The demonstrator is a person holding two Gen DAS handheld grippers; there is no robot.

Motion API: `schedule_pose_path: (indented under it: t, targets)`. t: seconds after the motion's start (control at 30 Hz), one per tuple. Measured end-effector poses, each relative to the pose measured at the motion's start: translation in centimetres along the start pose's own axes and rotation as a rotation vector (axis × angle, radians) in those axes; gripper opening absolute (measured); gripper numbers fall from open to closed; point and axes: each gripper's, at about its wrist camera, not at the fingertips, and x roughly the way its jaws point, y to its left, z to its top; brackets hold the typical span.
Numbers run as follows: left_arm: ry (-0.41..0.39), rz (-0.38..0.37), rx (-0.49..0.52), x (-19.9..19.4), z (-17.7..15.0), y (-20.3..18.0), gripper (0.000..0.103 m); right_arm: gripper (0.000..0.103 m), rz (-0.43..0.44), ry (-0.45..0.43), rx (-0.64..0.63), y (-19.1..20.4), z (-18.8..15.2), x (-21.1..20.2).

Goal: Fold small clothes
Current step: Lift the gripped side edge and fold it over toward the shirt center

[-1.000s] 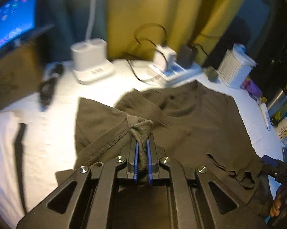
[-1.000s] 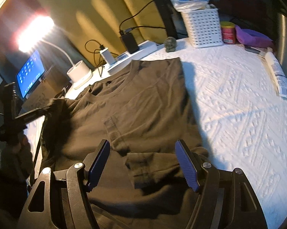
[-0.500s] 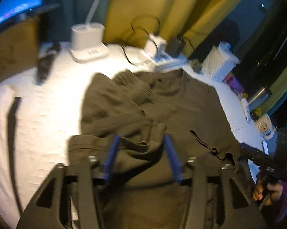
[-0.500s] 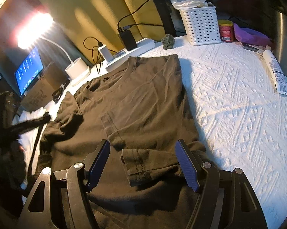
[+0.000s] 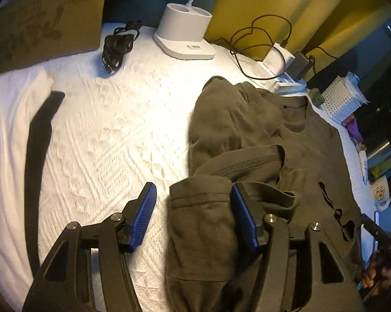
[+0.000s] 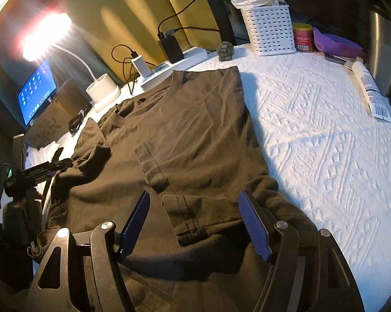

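The left gripper (image 5: 194, 217) has its blue fingers (image 5: 144, 217) wide apart, holding nothing. A folded sleeve (image 5: 203, 208) of the dark shirt (image 5: 299, 156) lies between them, loose. The right gripper (image 6: 195, 223) is spread wide too, and the other sleeve (image 6: 203, 215) lies flat between its fingers (image 6: 254, 227). Both sleeves are turned in over the shirt, I think so it gets narrow before the next fold.

The shirt lies on the white bench (image 6: 325, 130), neck toward the wall. The left side looks bumpy and may need smoothing.

Close by the neck are a power strip (image 6: 174, 65) with cords, a lamp base (image 5: 186, 35) and a white basket (image 6: 269, 30). A black strap (image 5: 38, 161) lies off to the left. None of them touch the shirt.
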Motion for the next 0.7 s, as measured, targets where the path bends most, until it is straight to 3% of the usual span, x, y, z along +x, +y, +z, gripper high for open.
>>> schedule_pose_path:
  t: [0.13,0.43,0.6,0.7]
  targets:
    - [0.005,-0.002,0.012,0.0,-0.3,-0.5,0.060,0.073,0.006,0.002,0.009,-0.3,-0.4,0.0]
    - [0.032,-0.023,0.144,0.1,-1.4,-4.7,0.059,0.073,0.031,0.008,0.015,-1.0,-0.7,0.1]
    - [0.003,0.016,0.210,-0.3,-2.1,-6.6,0.034,0.073,0.042,0.011,0.021,-1.3,-0.9,0.2]
    - [-0.013,0.034,0.242,-0.8,-2.7,-7.4,0.027,0.073,0.050,0.011,0.023,-1.5,-1.0,0.2]
